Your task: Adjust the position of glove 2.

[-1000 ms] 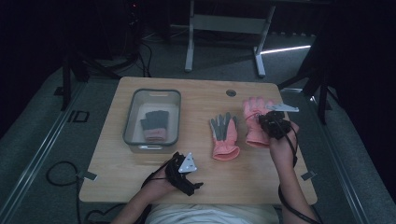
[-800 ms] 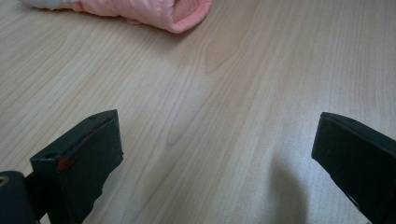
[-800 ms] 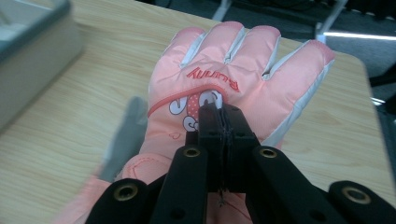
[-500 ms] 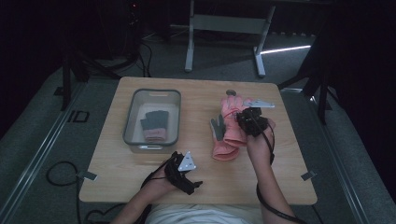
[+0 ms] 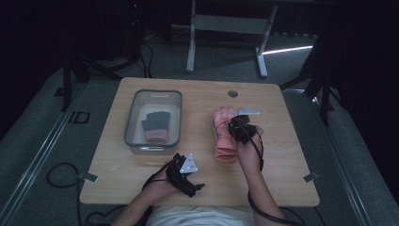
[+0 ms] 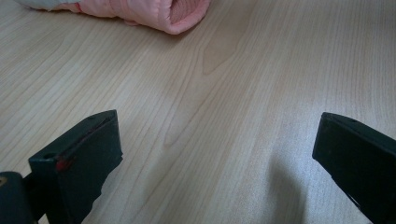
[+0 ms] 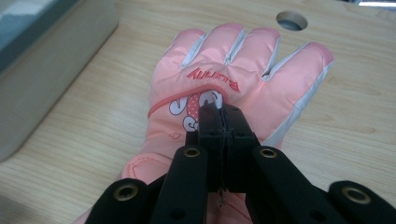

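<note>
Right gripper (image 7: 219, 109): you are pinching the back of the pink glove (image 7: 233, 79), your jaws closed together on its fabric.
Pink glove: it is lying flat, fingers pointing toward the round hole (image 7: 292, 19), right of the grey bin (image 5: 154, 121) on the wooden table (image 5: 291, 155).
Left gripper (image 6: 219, 154): you are holding it spread wide above bare wood at the near edge, gripping nothing.
Grey bin: it is holding a dark glove with a pink cuff (image 5: 155, 125).
</note>
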A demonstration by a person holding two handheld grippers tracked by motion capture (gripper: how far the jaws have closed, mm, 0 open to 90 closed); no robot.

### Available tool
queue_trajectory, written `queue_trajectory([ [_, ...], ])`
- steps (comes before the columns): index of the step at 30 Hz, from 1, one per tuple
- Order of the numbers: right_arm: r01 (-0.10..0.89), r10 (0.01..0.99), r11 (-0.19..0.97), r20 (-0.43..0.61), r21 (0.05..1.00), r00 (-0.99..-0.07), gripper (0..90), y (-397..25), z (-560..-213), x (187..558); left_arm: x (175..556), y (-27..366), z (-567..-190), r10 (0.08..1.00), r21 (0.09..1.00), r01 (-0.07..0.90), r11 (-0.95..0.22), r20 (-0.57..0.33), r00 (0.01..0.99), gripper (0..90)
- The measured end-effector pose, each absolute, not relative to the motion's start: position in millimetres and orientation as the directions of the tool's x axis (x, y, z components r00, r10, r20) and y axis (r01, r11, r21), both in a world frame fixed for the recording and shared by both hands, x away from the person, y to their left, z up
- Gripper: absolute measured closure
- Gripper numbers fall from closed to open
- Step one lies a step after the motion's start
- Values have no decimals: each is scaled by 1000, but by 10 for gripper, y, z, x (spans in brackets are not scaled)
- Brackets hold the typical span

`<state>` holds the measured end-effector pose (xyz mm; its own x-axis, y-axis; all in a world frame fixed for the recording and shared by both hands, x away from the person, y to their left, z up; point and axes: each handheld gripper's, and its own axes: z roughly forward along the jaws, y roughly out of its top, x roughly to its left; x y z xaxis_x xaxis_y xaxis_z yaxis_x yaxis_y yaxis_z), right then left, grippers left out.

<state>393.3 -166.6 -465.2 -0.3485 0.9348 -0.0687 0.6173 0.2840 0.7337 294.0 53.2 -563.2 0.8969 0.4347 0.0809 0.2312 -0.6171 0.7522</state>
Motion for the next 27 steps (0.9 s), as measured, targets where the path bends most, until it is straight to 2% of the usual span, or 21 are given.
queue_trajectory([
  [22, 664, 931, 296, -51, 687, -363, 864, -1669, -5078, 4033, 2939, 521, -5636, 422, 751, 222, -622, 83, 903, 9],
  [26, 656, 927, 302, -51, 692, -372, 797, -1674, -5011, 4021, 2939, 512, -5610, 433, 773, 223, -594, 73, 899, 10],
  [27, 644, 920, 312, -54, 698, -388, 734, -1676, -4957, 4008, 2940, 511, -5605, 434, 781, 224, -583, 67, 898, 10],
])
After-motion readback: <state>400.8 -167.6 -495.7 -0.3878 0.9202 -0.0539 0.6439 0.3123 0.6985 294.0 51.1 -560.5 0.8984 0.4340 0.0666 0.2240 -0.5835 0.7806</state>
